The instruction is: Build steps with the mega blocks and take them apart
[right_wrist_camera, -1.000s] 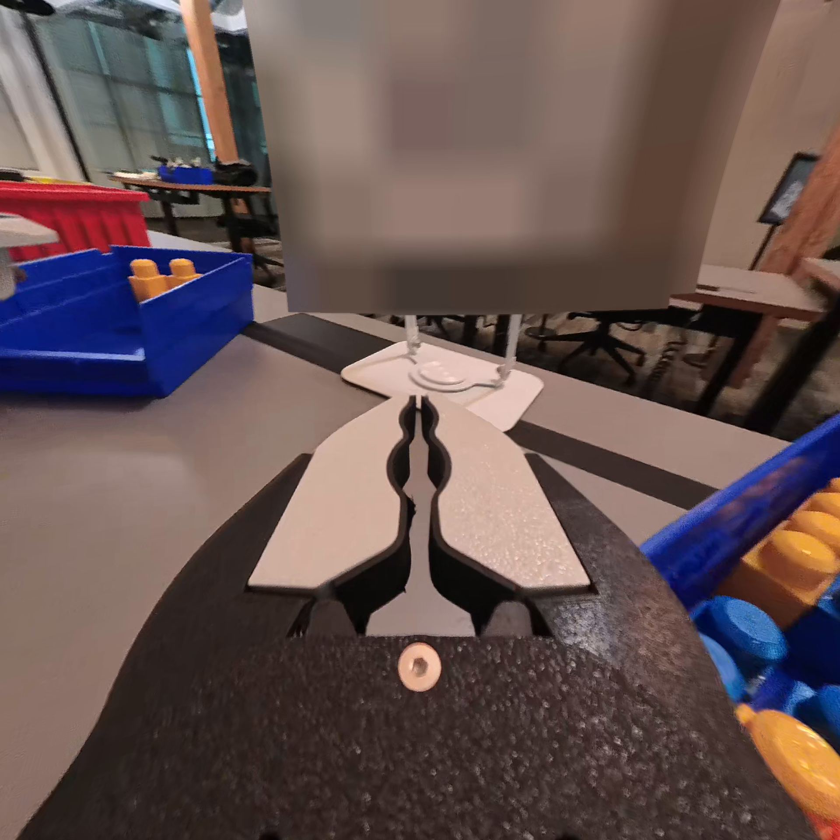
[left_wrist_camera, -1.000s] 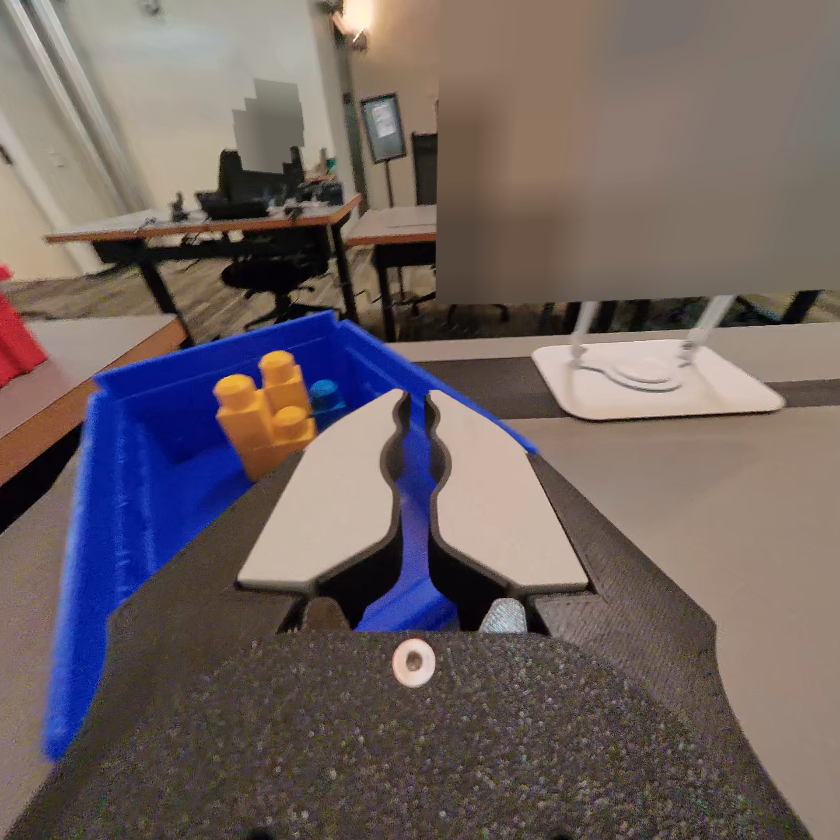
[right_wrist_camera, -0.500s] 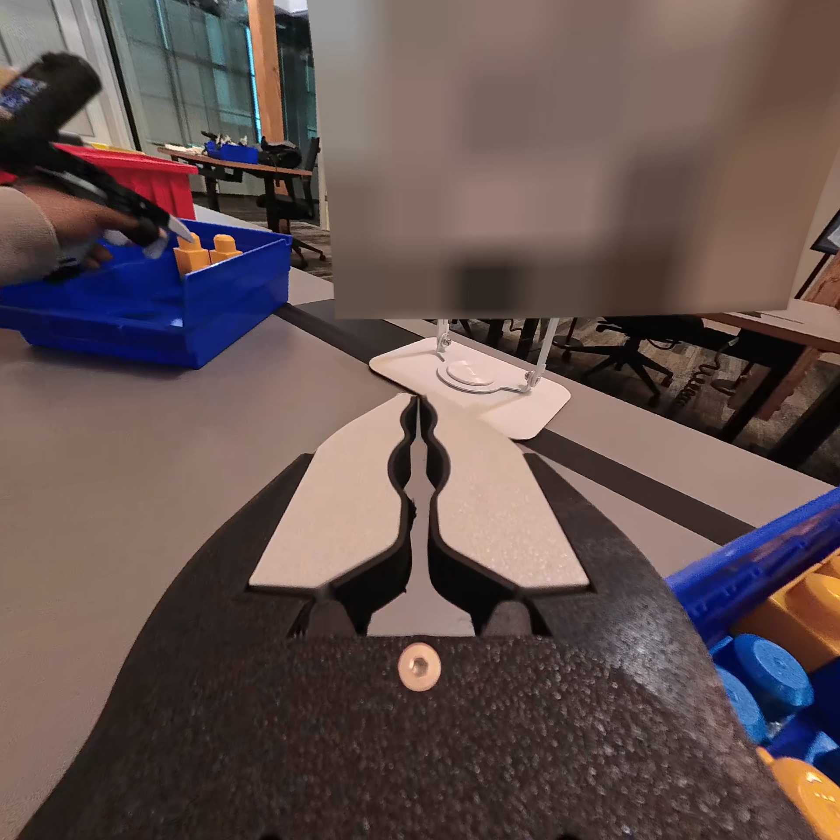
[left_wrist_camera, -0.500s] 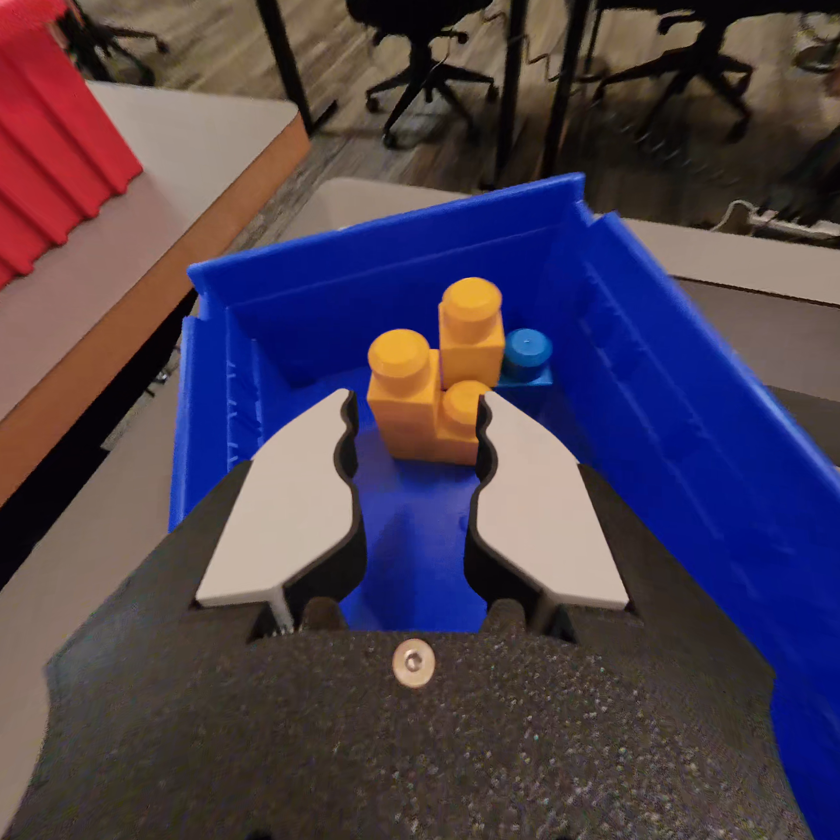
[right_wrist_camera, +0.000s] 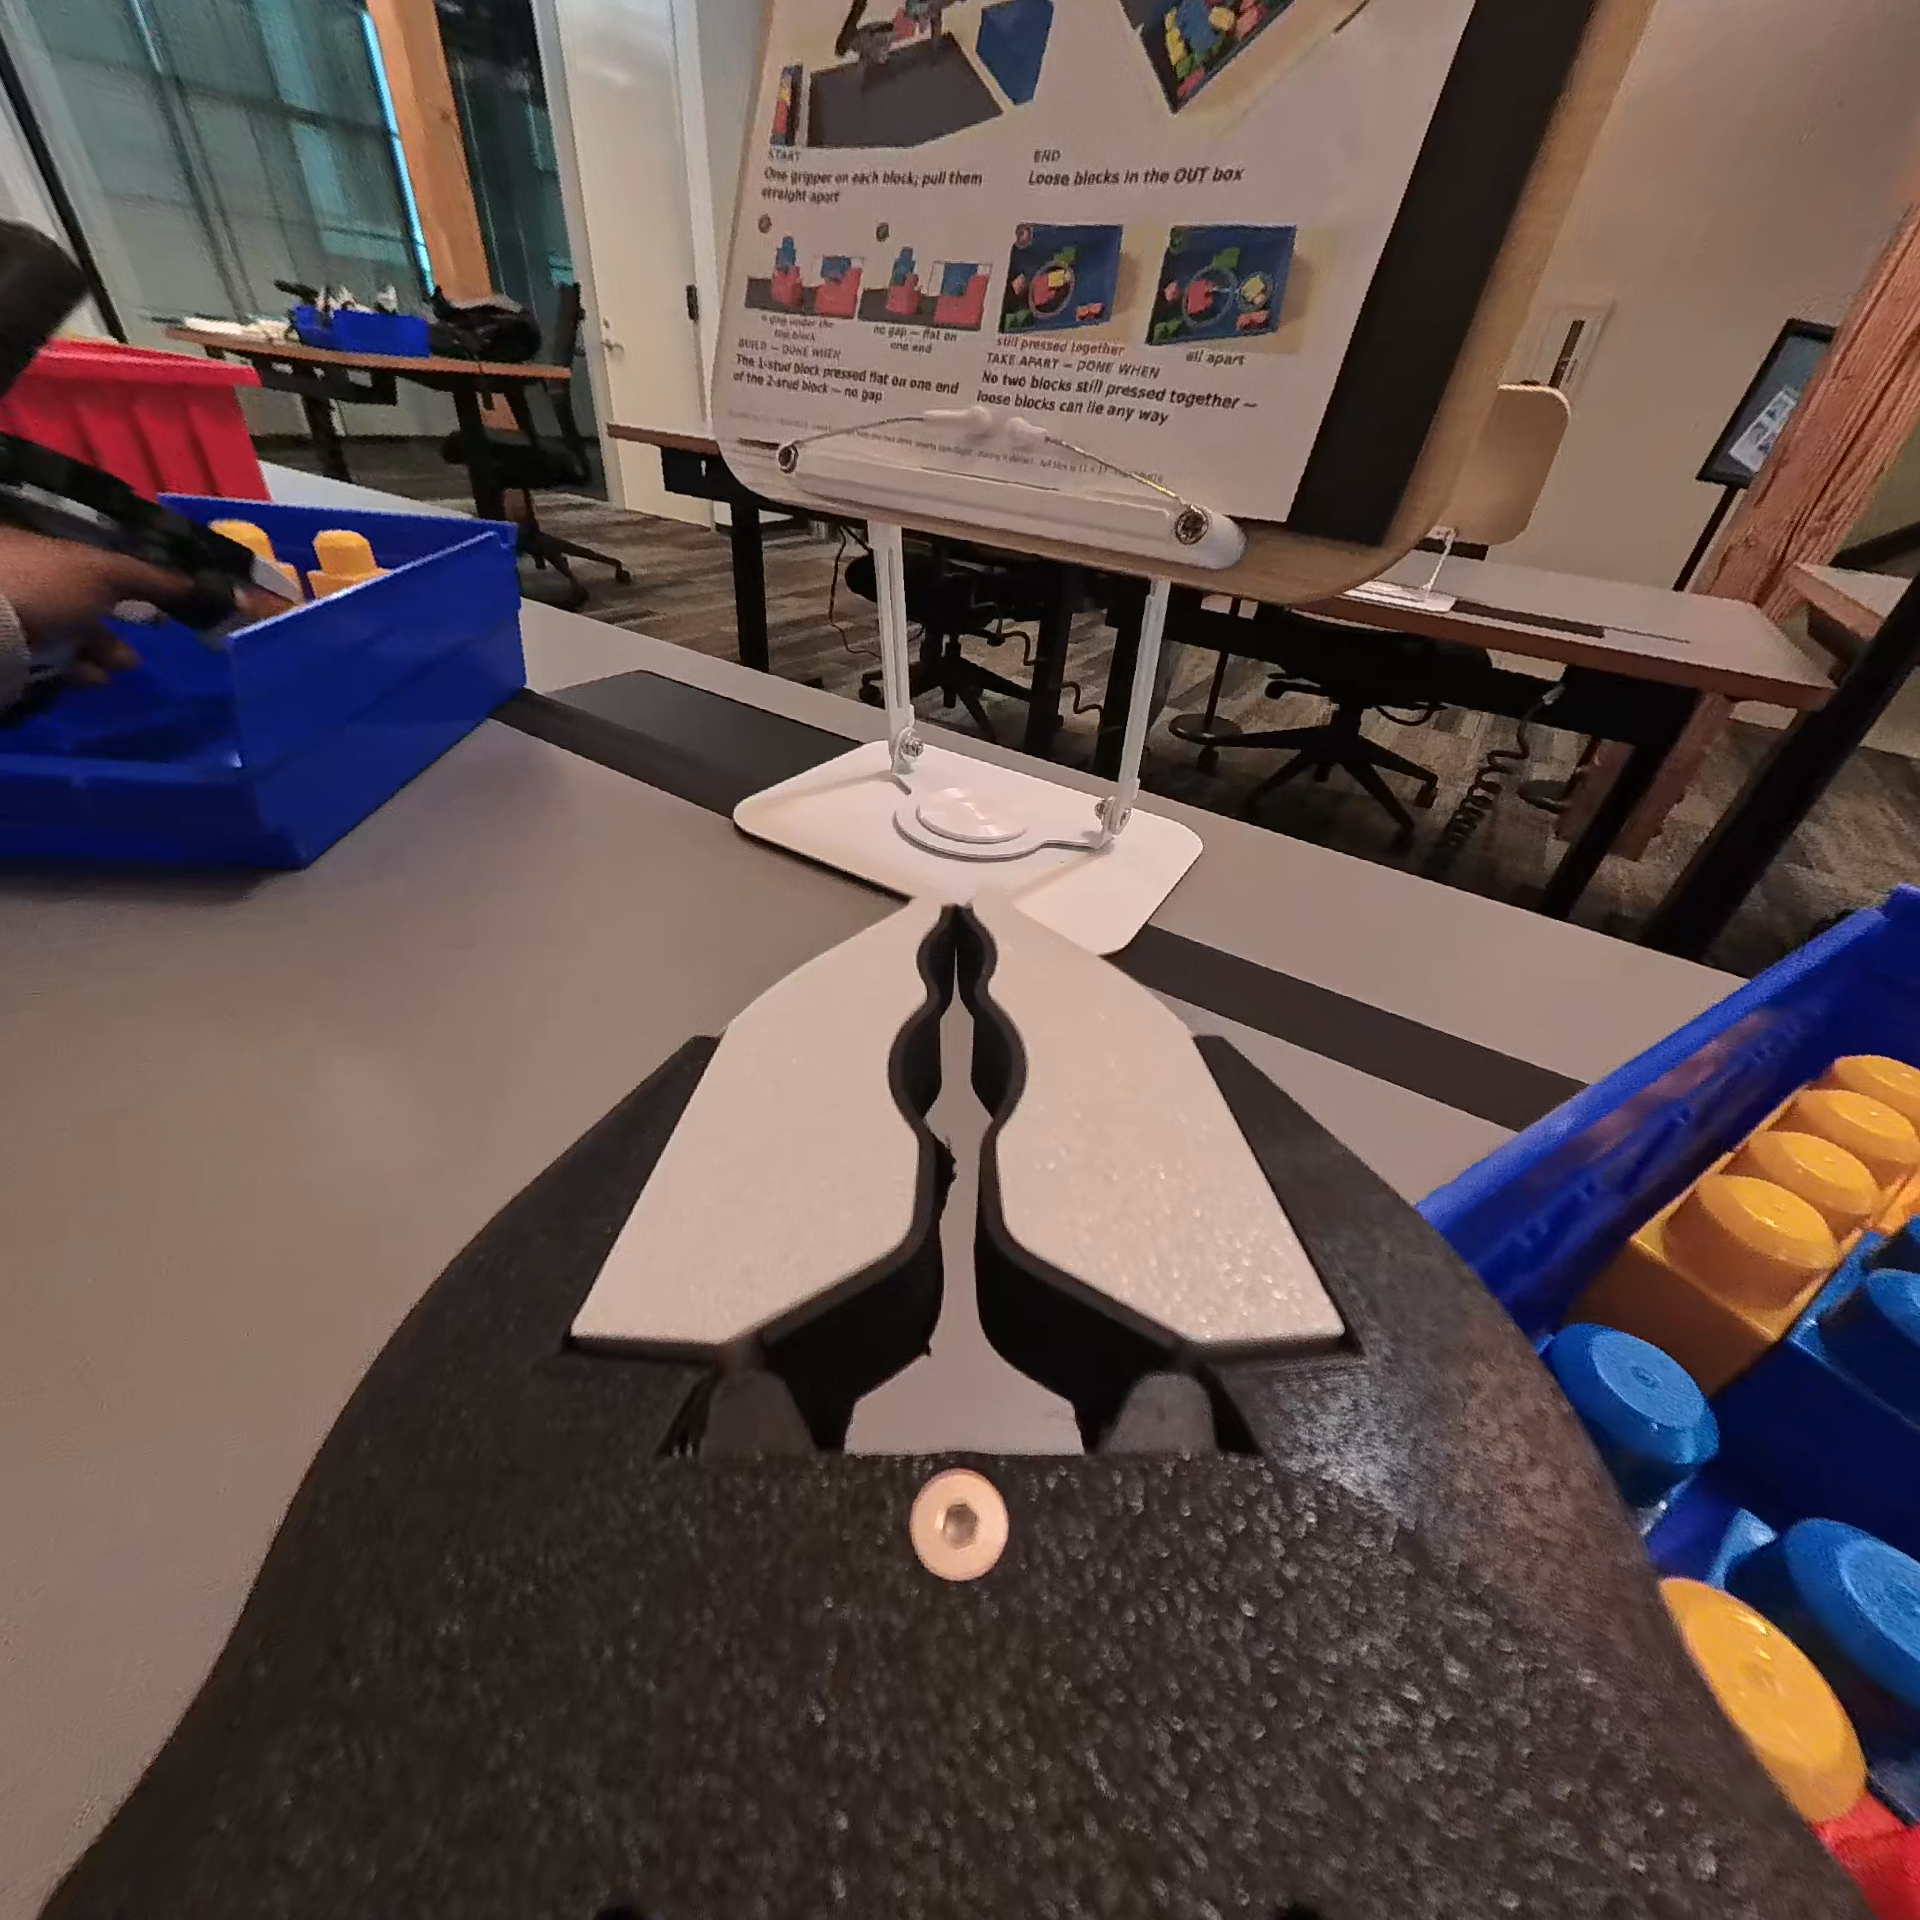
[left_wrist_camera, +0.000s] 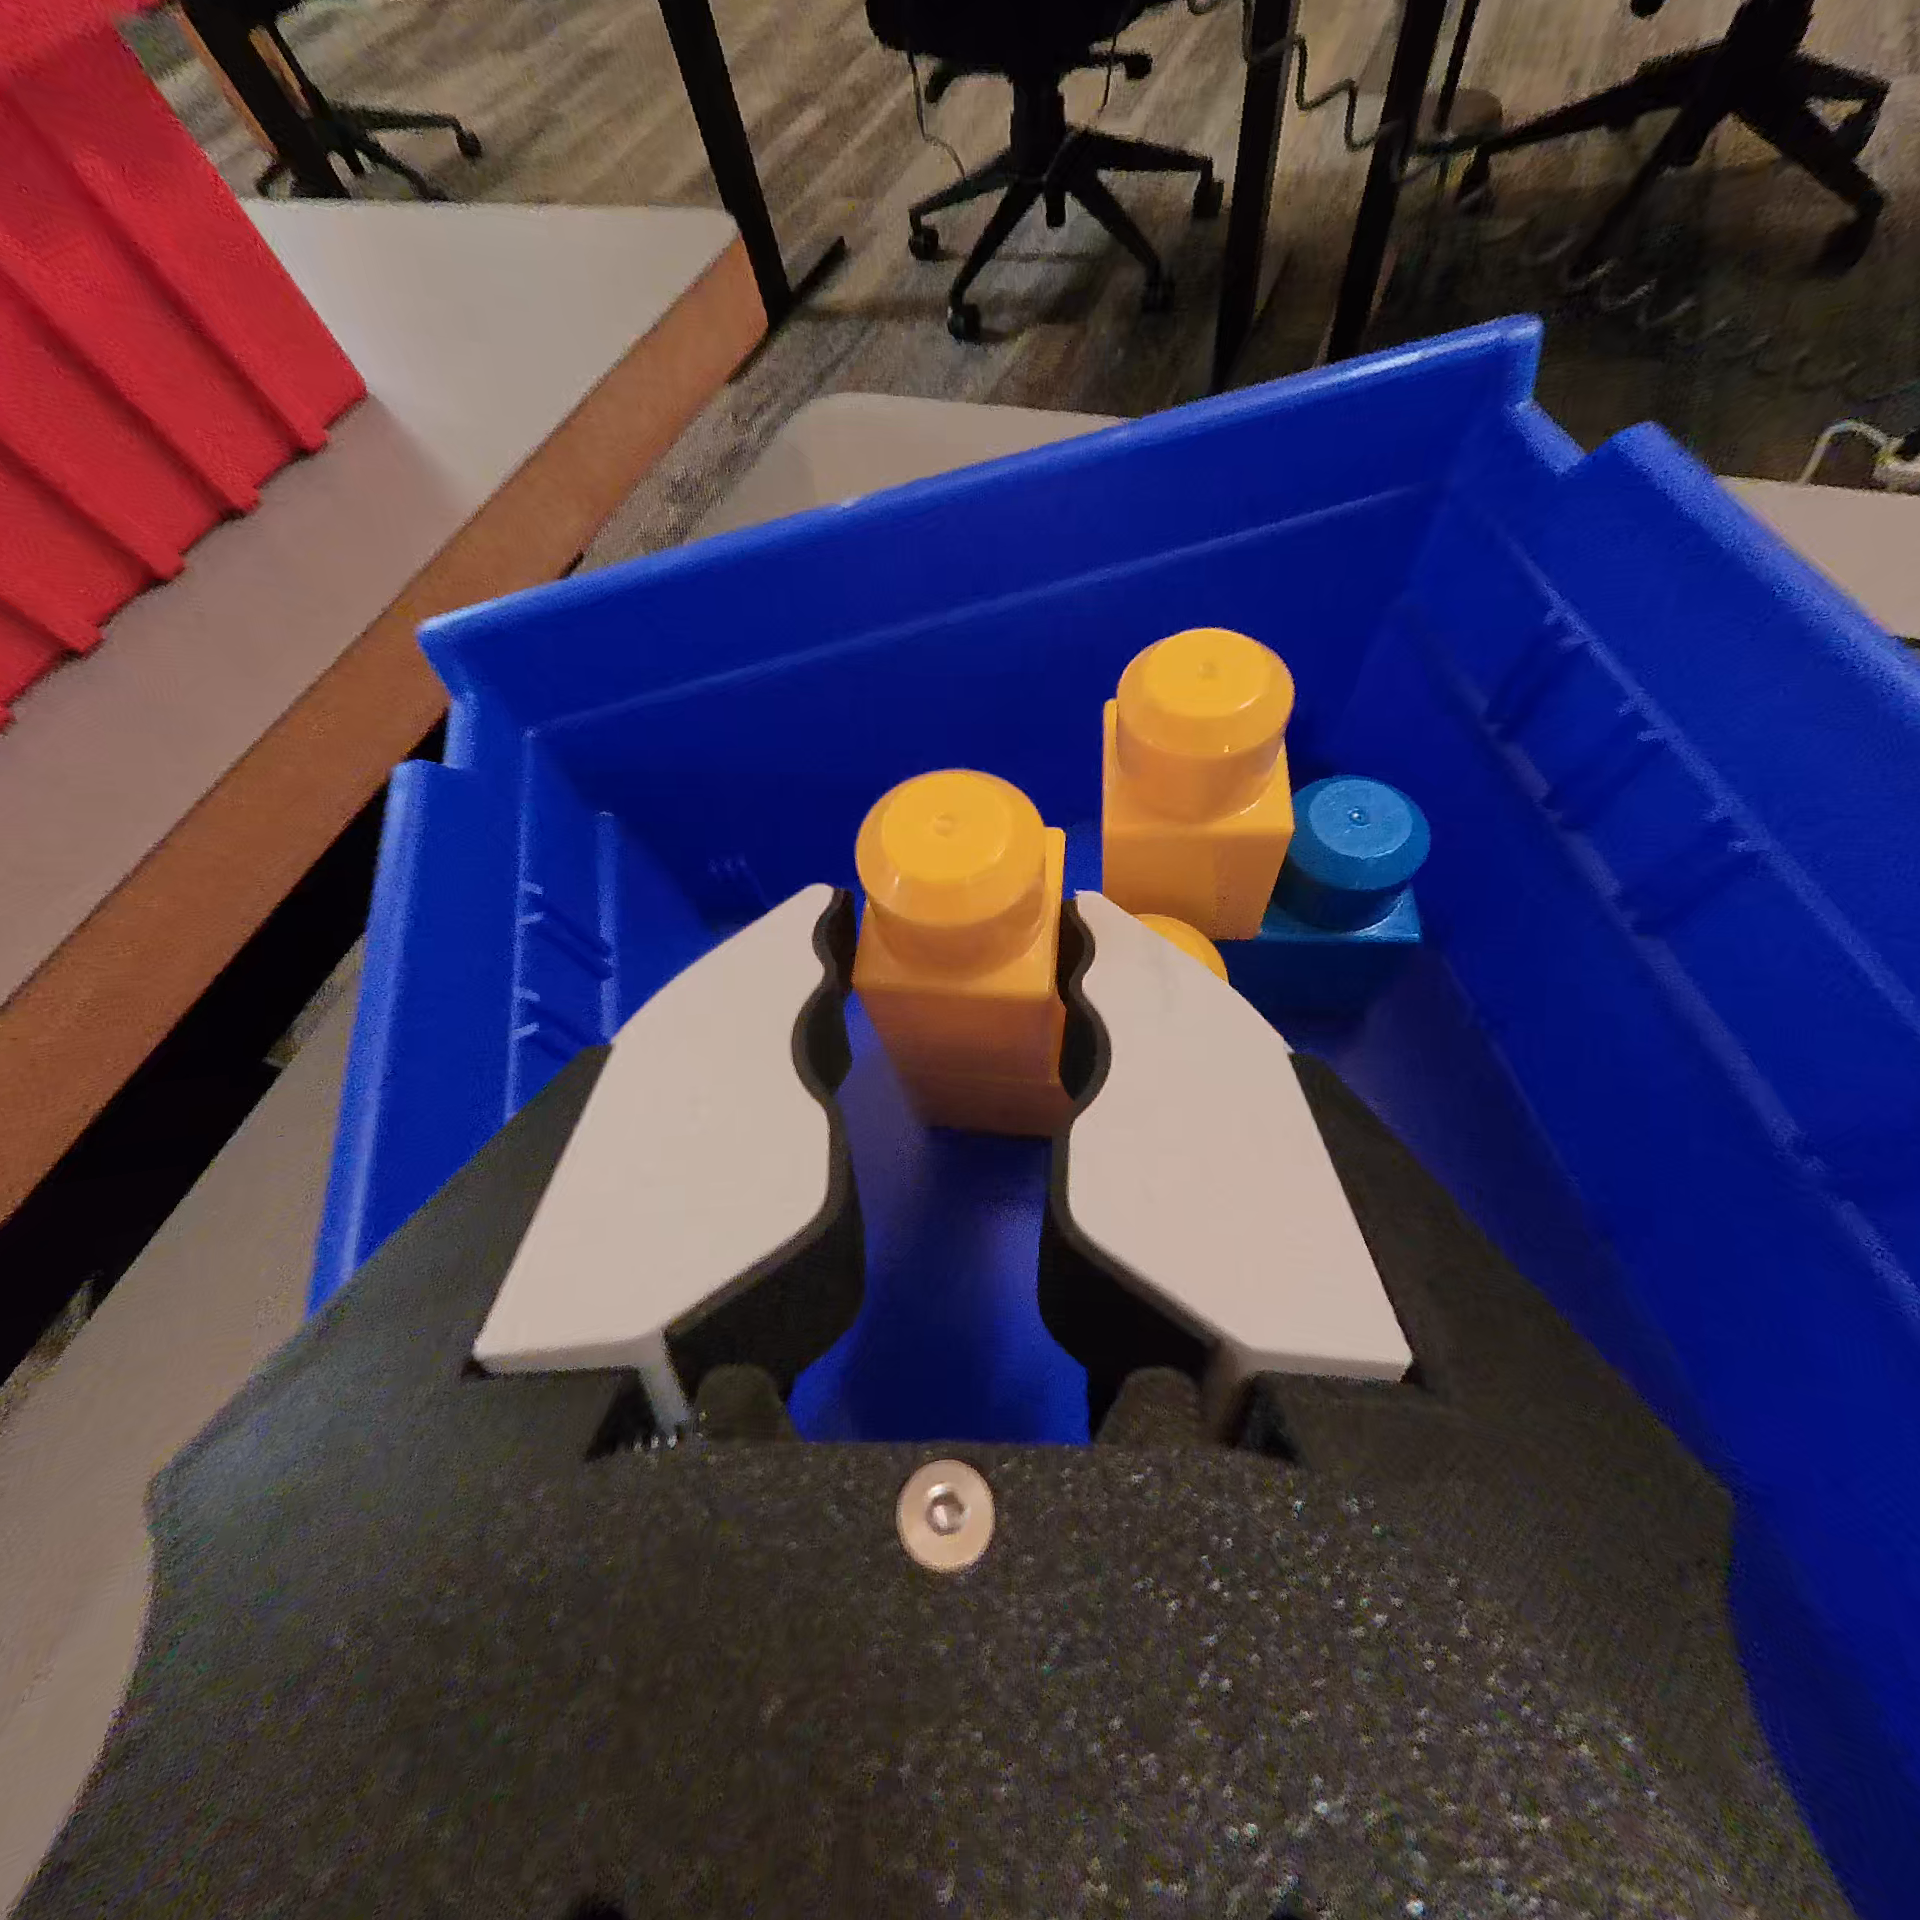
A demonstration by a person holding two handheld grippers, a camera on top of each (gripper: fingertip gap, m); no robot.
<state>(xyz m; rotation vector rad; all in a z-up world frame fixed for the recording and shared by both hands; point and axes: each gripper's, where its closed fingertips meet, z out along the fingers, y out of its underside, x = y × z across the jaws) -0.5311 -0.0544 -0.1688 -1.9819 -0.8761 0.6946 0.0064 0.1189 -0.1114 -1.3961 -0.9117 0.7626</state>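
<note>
In the left wrist view a blue bin [left_wrist_camera: 1039,540] holds an orange block assembly and a small blue one-stud block [left_wrist_camera: 1345,883]. My left gripper [left_wrist_camera: 956,920] reaches into the bin with its fingertips pressed on both sides of the front orange block [left_wrist_camera: 961,1029]. A taller orange block [left_wrist_camera: 1195,790] stands just behind it on the right. My right gripper [right_wrist_camera: 954,920] is shut and empty above the grey table [right_wrist_camera: 312,1039]. The left bin [right_wrist_camera: 364,665] and the left gripper [right_wrist_camera: 208,577] show far left in the right wrist view.
A second blue bin [right_wrist_camera: 1662,1101] with several orange and blue blocks sits at my right. A white stand [right_wrist_camera: 966,831] carrying an instruction sheet is straight ahead on a black strip. A red bin [left_wrist_camera: 125,343] stands on the neighbouring table at the left. My hands' fingertips stand some 55 cm from each other.
My left gripper tilted down over the bin, opened, moved in and closed around the front orange block. The right gripper stayed shut and drifted slightly.
</note>
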